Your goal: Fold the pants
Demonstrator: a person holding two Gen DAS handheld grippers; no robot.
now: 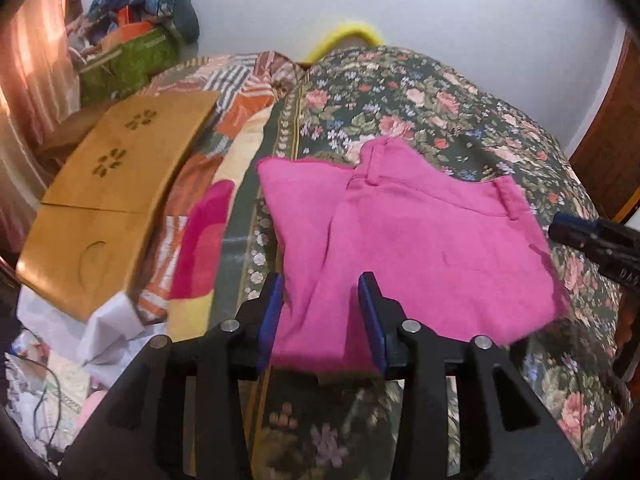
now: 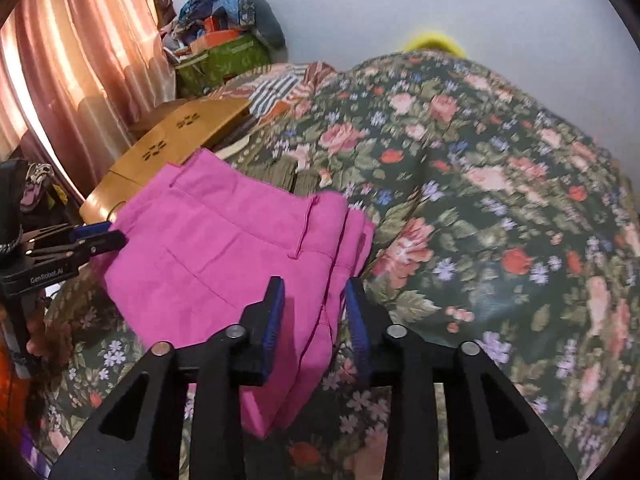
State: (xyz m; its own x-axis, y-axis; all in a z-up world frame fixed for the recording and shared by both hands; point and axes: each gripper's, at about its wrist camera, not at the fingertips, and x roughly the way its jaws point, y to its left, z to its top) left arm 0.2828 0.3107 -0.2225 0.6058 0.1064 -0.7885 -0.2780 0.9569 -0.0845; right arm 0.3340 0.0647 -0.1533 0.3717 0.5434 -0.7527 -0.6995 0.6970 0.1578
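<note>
Folded pink pants (image 1: 408, 248) lay on the floral bed (image 1: 460, 112); left hand-held gripper (image 1: 322, 292) and right hand-held gripper (image 2: 314, 296) both gaped wide, empty

Black plastic frame on left gripper (image 1: 322, 280), four angular arms with triangular cut-outs. Round silver screws at the arm joints. Blue ribbed pads (image 1: 270, 312) along the inner finger faces. Same build on right gripper (image 2: 314, 284): black arms, silver screws, blue ribbed pads (image 2: 274, 316). From the right wrist view, white "GenRobot.AI" lettering on the left gripper's black side, plus a blue pad edge. White lettering on the right gripper's side in the left view, too blurred to read.
</note>
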